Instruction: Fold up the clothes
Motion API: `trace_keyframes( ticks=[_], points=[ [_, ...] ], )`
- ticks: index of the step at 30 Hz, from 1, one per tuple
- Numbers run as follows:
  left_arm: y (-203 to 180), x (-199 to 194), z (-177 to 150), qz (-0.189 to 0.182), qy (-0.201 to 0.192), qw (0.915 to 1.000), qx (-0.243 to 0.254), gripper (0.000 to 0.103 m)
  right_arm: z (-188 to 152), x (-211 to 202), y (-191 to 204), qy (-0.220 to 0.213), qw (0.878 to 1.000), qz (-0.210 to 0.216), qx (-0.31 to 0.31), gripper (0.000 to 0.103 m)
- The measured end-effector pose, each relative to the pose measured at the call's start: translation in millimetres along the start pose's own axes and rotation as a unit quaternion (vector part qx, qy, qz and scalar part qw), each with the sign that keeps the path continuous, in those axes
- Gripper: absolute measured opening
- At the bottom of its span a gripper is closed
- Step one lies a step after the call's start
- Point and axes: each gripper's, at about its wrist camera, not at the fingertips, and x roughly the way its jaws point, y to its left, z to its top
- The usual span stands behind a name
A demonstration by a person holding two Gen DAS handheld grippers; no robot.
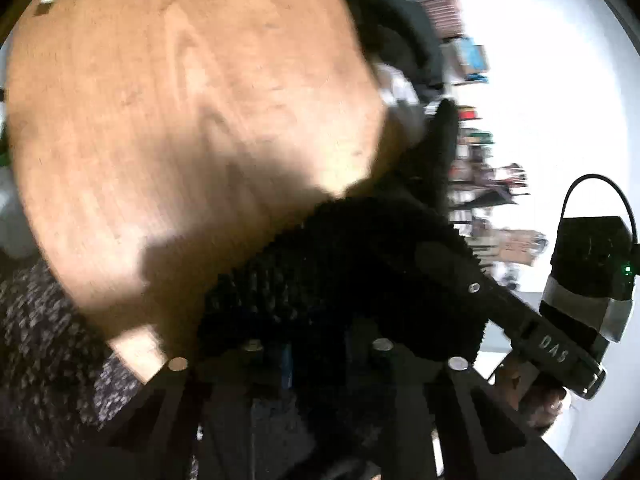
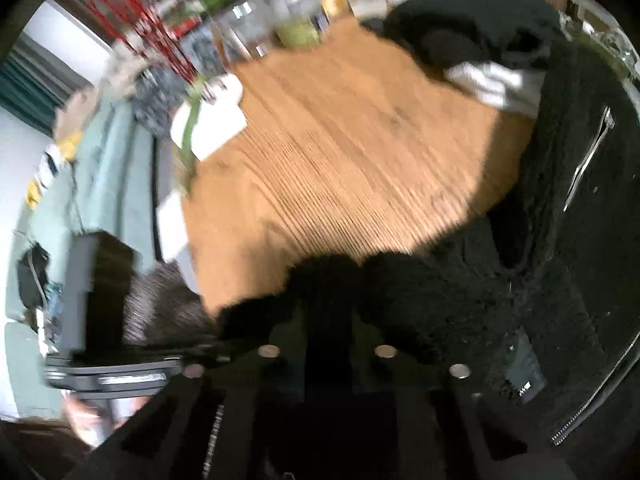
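Right wrist view shows our right gripper (image 2: 329, 280) closed on the black fleece jacket (image 2: 560, 240); our left gripper (image 1: 320, 312) pinches it too (both blurred). We judge a fold is starting, so next we must lift the hem over the wooden table (image 2: 340, 152).

Bare wooden table (image 2: 340, 152) centre; black fleece garment (image 2: 560, 240) right, jars (image 2: 288, 4) behind.

Both claws (image 1: 320, 320) (image 2: 328, 292) angled down, nearly closed.

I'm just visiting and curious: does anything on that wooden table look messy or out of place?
Yes. The black fleece jacket lies bunched at the wooden table edge, zip open, not folded. Behind it a heap of dark clothes sits on white cloth. Nothing looks spilled or damaged, though the pictures are blurred.
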Motion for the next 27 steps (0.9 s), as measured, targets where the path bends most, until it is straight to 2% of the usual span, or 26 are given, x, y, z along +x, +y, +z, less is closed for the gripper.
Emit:
trace_keyframes(
  ticks=[3, 5, 7, 9, 10, 11, 12, 13, 15, 18, 21, 24, 27],
  points=[
    [-16, -18, -3, -0.008, -0.014, 0.9983, 0.056, 0.012, -10, -23, 4, -0.045, 0.999, 0.018, 0.002, 0.014],
    [-17, -15, -6, 0.021, -0.003, 0.9966, 0.08, 0.011, -30, -25, 7, -0.061, 0.998, 0.02, -0.003, 0.014],
    [-7, -2, -10, 0.061, 0.02, 0.9942, 0.087, 0.011, -61, -9, 25, -0.034, 0.998, 0.0, -0.049, 0.015],
    [2, 9, -14, 0.069, 0.037, 0.9933, 0.084, 0.011, -93, 22, 42, 0.018, 0.995, -0.019, -0.094, 0.016],
    [6, 15, -16, 0.073, 0.045, 0.9929, 0.083, 0.011, -101, 24, 44, 0.012, 0.994, -0.022, -0.103, 0.017],
    [5, 16, -16, 0.077, 0.041, 0.992, 0.091, 0.011, -102, 19, 40, 0.001, 0.995, -0.01, -0.094, 0.017],
    [3, 17, -16, 0.082, 0.038, 0.9912, 0.097, 0.011, -103, 13, 35, -0.008, 0.997, 0.006, -0.081, 0.026],
    [1, 17, -16, 0.086, 0.035, 0.9904, 0.102, 0.011, -101, 6, 25, -0.011, 0.998, 0.033, -0.051, 0.04],
    [3, 18, -15, 0.094, 0.039, 0.9891, 0.106, 0.011, -96, -9, 7, -0.016, 0.997, 0.079, 0.005, 0.044],
    [4, 26, -13, 0.107, 0.047, 0.987, 0.111, 0.011, -88, -35, -9, -0.041, 0.998, 0.033, 0.031, 0.047],
    [8, 21, -19, 0.117, 0.057, 0.9841, 0.121, 0.011, -80, -47, -21, -0.058, 0.996, 0.013, 0.06, 0.048],
    [4, 24, -19, 0.126, 0.062, 0.9804, 0.138, 0.011, -66, -31, -35, -0.033, 0.994, 0.023, 0.1, 0.048],
    [7, 26, -20, 0.122, 0.063, 0.9804, 0.142, 0.011, -53, -9, -48, -0.006, 0.99, 0.017, 0.138, 0.046]
  ],
)
